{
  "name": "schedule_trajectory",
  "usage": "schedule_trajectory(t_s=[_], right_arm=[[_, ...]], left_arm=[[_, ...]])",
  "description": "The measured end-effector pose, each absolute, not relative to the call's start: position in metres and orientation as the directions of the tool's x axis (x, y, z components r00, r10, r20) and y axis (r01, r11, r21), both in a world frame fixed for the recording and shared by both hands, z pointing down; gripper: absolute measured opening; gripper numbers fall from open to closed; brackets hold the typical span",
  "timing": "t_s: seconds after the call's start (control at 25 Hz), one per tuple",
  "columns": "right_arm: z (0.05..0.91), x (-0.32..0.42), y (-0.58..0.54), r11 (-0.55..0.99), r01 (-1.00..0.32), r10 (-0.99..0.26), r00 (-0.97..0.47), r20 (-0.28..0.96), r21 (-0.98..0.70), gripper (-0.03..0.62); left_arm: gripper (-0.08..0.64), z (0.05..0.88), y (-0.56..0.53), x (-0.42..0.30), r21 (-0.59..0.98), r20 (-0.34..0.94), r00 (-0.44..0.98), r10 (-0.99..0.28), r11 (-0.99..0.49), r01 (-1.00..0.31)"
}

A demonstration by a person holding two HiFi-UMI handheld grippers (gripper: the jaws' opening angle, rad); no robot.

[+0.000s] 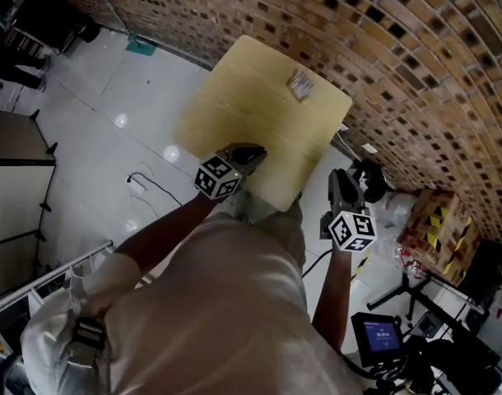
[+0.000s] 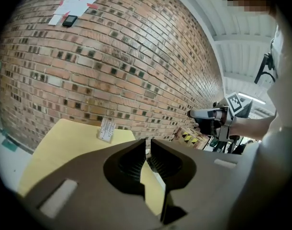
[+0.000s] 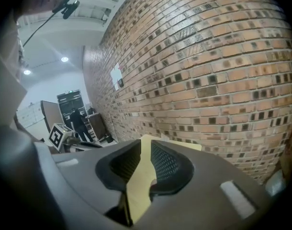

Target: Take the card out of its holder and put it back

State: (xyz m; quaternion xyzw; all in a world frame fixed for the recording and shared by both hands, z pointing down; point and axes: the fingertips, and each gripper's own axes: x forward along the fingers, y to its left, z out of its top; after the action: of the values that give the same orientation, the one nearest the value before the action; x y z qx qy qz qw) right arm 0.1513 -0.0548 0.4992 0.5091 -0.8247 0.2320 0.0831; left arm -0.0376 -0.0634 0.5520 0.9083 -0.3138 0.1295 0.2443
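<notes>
Two tools, both empty with jaws a little apart, face the counter [image 1: 234, 113]: left tool [image 1: 249, 153] over its near edge, right tool [image 1: 341, 178] off its near corner. The card [image 2: 106, 126], seemingly inside its holder [image 1: 301, 85], stands at the counter's far edge, so parted jaws suit the reach ahead.

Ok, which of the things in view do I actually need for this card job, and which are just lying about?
For the job:
card in its holder, at the table's far end
table
left gripper and right gripper, both open and empty

Lying about:
cardboard box
screen on a stand
cable on the floor
paper taped to the wall
</notes>
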Motion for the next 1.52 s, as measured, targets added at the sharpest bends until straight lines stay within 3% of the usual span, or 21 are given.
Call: schedule_trajectory(t_s=[0.68, 1.52], right_arm=[[0.522, 0.165, -0.234, 0.596, -0.729, -0.618, -0.684, 0.387, -0.336, 0.067], [0.647, 0.113, -0.344, 0.755, -0.587, -0.384, -0.758, 0.528, -0.293, 0.067]], left_arm=[[0.062, 0.563, -0.159, -0.012, 0.349, 0.478, 0.574, -0.665, -0.456, -0.819], [0.064, 0.570, -0.219, 0.004, 0.320, 0.514, 0.342, -0.787, -0.194, -0.928]])
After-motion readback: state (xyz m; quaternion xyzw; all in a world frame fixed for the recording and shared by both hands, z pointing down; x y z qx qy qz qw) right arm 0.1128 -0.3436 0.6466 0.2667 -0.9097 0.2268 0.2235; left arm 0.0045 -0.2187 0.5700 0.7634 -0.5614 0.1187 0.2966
